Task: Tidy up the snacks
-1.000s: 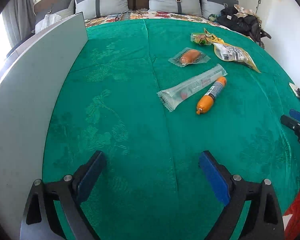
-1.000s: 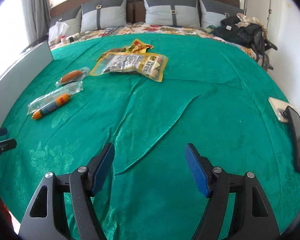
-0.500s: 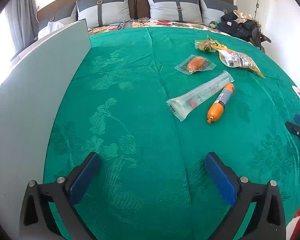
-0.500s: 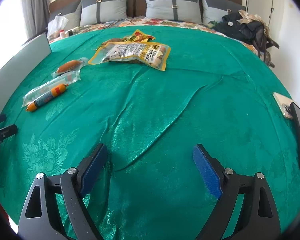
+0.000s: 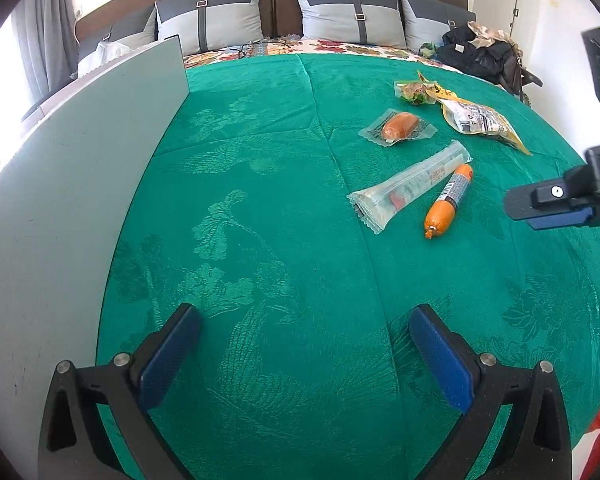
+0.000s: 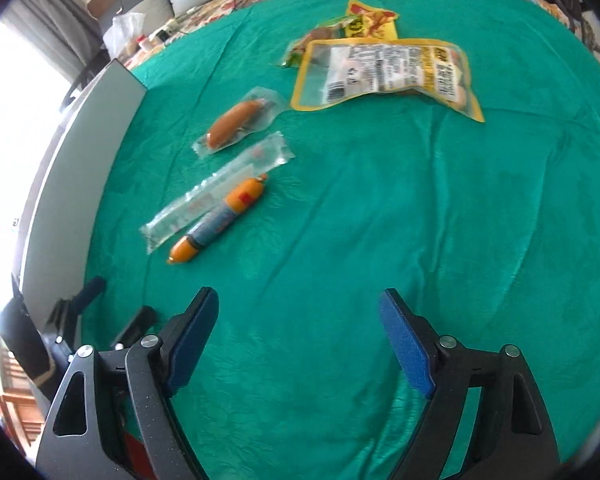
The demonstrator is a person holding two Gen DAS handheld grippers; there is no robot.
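Snacks lie on a green bedspread [image 5: 284,216]. An orange sausage stick [image 5: 448,200] [image 6: 218,220] lies beside a long clear packet [image 5: 410,186] [image 6: 216,192]. Beyond them are a small sealed sausage [image 5: 398,126] [image 6: 238,122], a yellow bag [image 5: 482,122] [image 6: 388,74] and a green-yellow packet [image 5: 414,90] [image 6: 356,26]. My left gripper [image 5: 304,354] is open and empty, low over the cloth near the front. My right gripper [image 6: 298,338] is open and empty, short of the sausage stick; it shows at the right edge of the left wrist view [image 5: 556,200].
A grey upright board [image 5: 68,184] [image 6: 80,152] runs along the left edge of the bed. Grey pillows [image 5: 352,12] and a wooden headboard stand at the far end. Dark bags and clothes [image 5: 480,54] sit at the far right corner.
My right gripper has moved forward and left toward the snacks, which now look much closer in its view. My left gripper has shifted slightly forward. Both stay open.
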